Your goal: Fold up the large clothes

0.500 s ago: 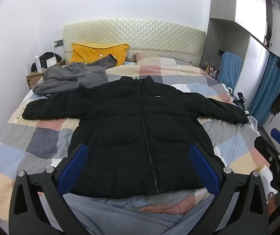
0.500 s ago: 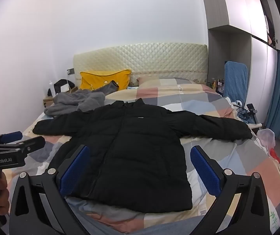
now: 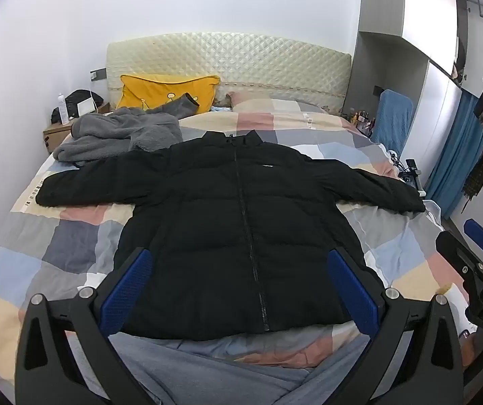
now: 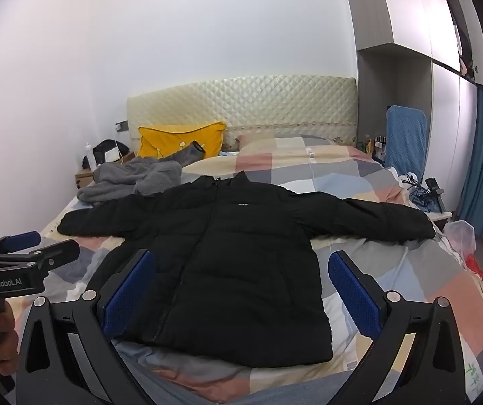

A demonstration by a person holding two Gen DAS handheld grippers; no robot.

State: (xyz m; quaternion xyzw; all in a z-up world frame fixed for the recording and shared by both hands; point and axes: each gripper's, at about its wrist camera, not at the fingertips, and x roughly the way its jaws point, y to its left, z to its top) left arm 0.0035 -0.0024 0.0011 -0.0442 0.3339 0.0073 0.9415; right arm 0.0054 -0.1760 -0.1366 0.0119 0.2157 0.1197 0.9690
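Black puffer jacket [image 3: 241, 236] lies flat, zipped, sleeves spread across the checked bed [image 3: 72, 246]. Left gripper [image 3: 241, 290] and right gripper [image 4: 241, 290] hover at its near hem, jaws wide and empty. Best pinch a sleeve cuff and fold inward.

walls white | quilted cream headboard [image 3: 227, 57] | wardrobe [image 3: 420, 33] right | blue curtain [image 3: 457, 145] | nightstand [image 3: 57, 131] left

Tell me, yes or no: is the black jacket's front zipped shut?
Yes. The black jacket lies face up on the bed with its zipper closed from hem to collar.
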